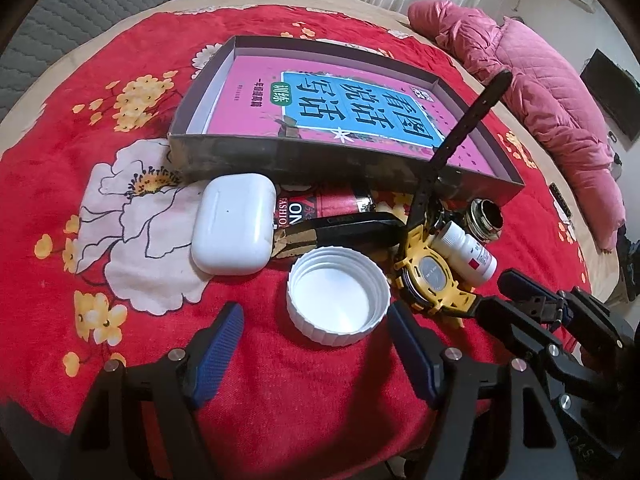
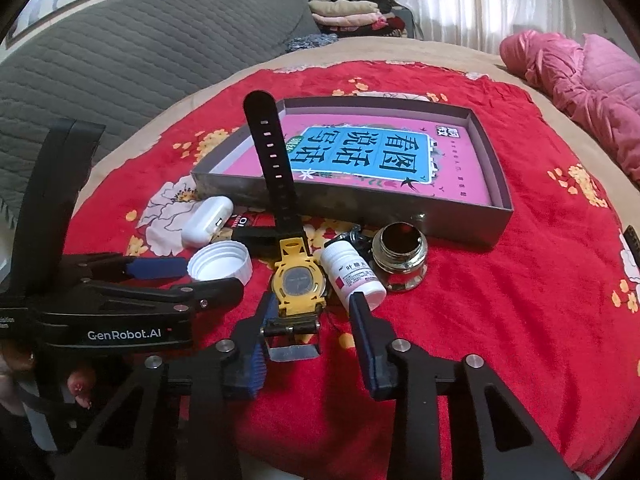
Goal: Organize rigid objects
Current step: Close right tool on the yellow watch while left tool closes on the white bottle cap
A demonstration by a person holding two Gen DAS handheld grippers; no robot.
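Two grippers low, in front of box (image 2: 360, 204). Left gripper (image 1: 316, 316) spread wide, white lid (image 1: 338, 296) just ahead of tips. Right gripper (image 2: 312, 304) part-spread around buckle end of yellow watch (image 2: 298, 284), not pinching. Watch outside box, near front wall, strap sticking up. Pill bottle (image 2: 352, 276) and jar (image 2: 400, 256) beside watch, also outside box.

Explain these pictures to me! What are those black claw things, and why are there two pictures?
Those are grippers: two-finger tongs that a person holds, one in each hand. Each carries a camera looking along its fingers, so one picture is from the left gripper, the other from the right gripper. On the red blanket lie a white cap, an earbud case, a yellow watch, a pill bottle, a small jar and a shallow box. The left gripper is open and empty, just behind the cap. The watch's end sits between the right gripper's fingers; I can't tell whether it is squeezed.
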